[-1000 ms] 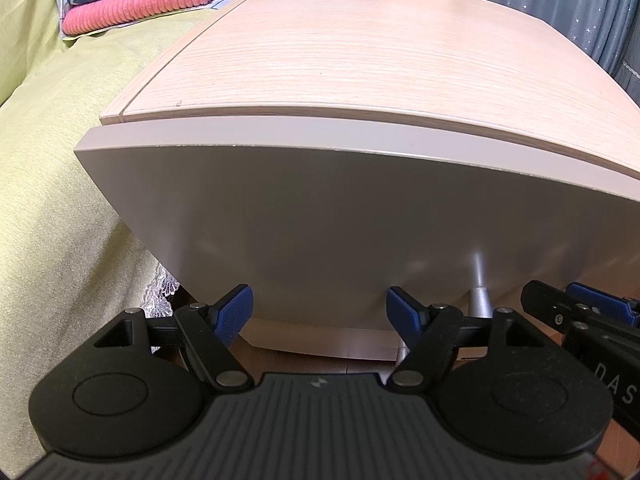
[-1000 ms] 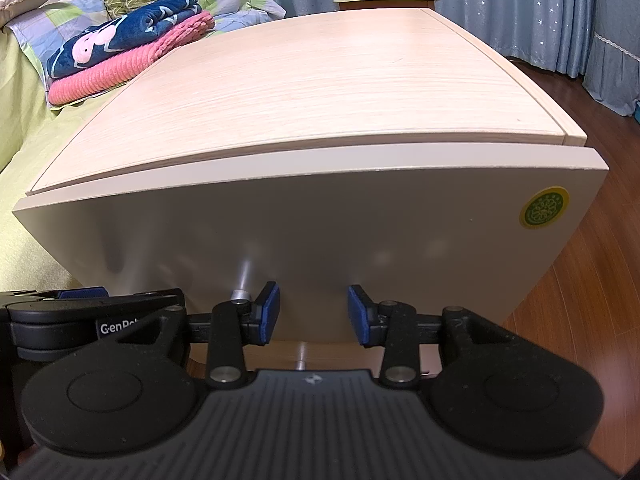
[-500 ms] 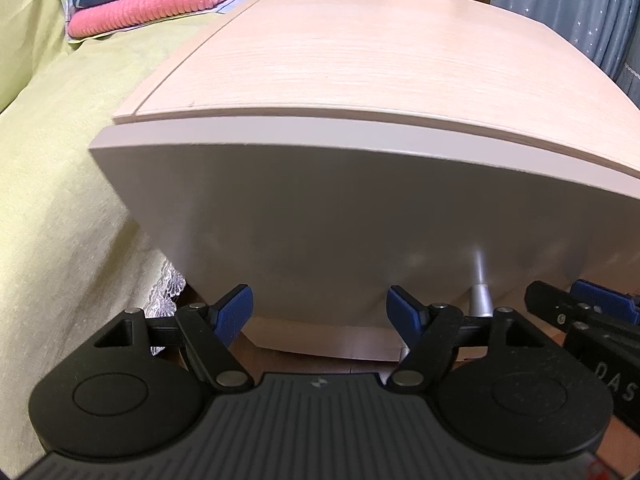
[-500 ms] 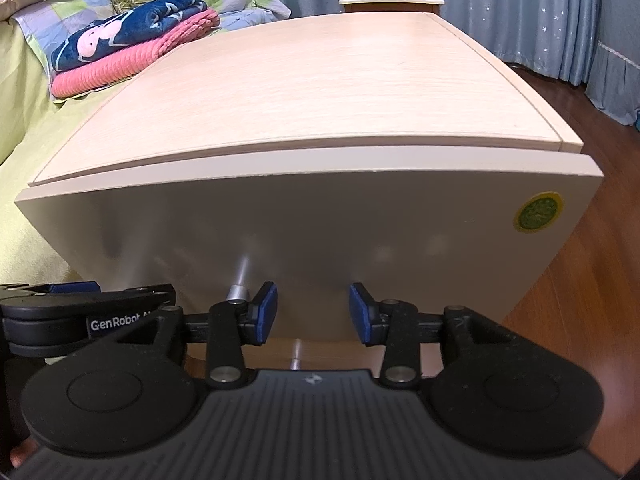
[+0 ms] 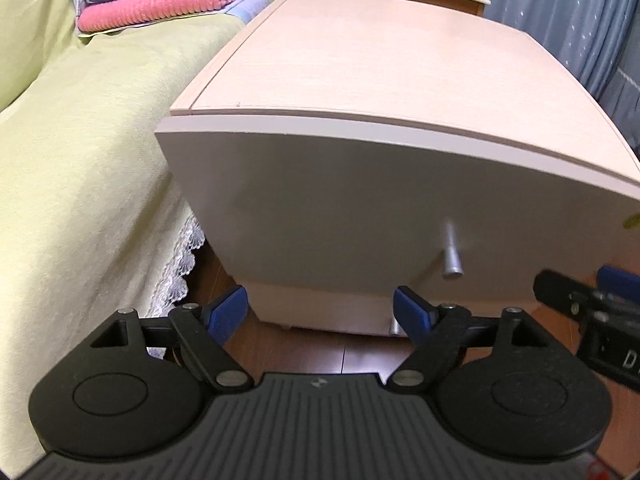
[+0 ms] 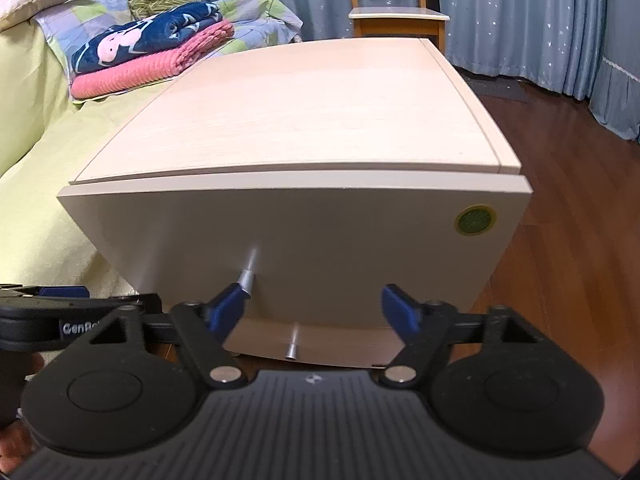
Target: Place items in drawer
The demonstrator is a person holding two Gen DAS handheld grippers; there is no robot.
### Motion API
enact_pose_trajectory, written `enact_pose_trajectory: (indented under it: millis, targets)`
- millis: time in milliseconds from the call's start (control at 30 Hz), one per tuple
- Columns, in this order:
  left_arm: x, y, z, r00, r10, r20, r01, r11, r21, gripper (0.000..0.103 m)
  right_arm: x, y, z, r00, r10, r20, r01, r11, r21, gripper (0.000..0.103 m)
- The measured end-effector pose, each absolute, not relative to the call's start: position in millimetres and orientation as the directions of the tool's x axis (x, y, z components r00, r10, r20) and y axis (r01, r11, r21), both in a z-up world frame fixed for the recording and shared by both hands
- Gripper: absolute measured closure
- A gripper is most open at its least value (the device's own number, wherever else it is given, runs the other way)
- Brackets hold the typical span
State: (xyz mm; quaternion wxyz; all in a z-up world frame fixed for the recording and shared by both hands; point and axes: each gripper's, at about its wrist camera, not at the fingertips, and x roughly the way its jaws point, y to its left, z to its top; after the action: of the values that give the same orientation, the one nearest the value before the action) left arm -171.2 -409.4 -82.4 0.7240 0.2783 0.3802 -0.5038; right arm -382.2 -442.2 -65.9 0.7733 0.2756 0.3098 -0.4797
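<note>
Both grippers are low in front of a pale wood cabinet [image 6: 296, 128], cams looking along the fingers at its top drawer [image 6: 320, 236], which is shut flush under the cabinet top. No items to stow in sight in either view.

Right gripper [image 6: 314, 310]: jaws spread wide, nothing btwn them. Its left blue pad [image 6: 228, 308] is right at the tip of the drawer's silver knob [image 6: 246, 278]; contact or just in front, can't tell. A 2nd knob [image 6: 292, 346] on the lower drawer shows below, btwn the pads. Round green sticker [image 6: 475, 221] at drawer front's right end.

Left gripper [image 5: 320, 312]: jaws also wide apart, empty, aimed at the drawer's left half [image 5: 360, 208]; the knob [image 5: 451, 258] is right of its right pad and apart from it. Right gripper's black body sits at that view's right edge.

Left of cabinet: bed w/ yellow-green cover [image 5: 80, 160], lace trim hanging near the floor. Folded pink and navy blankets [image 6: 152, 56] at far left. Wood floor [image 6: 580, 240] on the right, blue curtains [image 6: 520, 12] and a chair [image 6: 394, 12] at the far side
</note>
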Motion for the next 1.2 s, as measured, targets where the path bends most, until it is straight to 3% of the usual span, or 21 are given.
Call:
enact_pose_trajectory:
  millis: [100, 267, 733, 1200]
  targets:
    - [-183, -398, -70, 0.205, -0.514, -0.833, 0.947, 0.32, 0.036, 0.02, -384, -438, -57, 0.336, -0.568, -0.752, 0.91, 0.402, 0.104, 0.011]
    - [-204, -379, -47, 0.214, -0.545, -0.811, 0.954, 0.294, 0.054, 0.016, -392, -428, -44, 0.306, -0.57, -0.762, 0.91, 0.409, 0.06, 0.001]
    - [-236, -348, -4, 0.196, -0.616, -0.763, 0.962, 0.27, 0.029, 0.011, -418, -399, -20, 0.279, -0.617, -0.736, 0.916, 0.402, 0.01, 0.001]
    - [-271, -310, 15, 0.192, -0.649, -0.736, 0.971, 0.232, 0.049, 0.011, -448, -382, -8, 0.318, -0.617, -0.72, 0.926, 0.365, 0.096, 0.001]
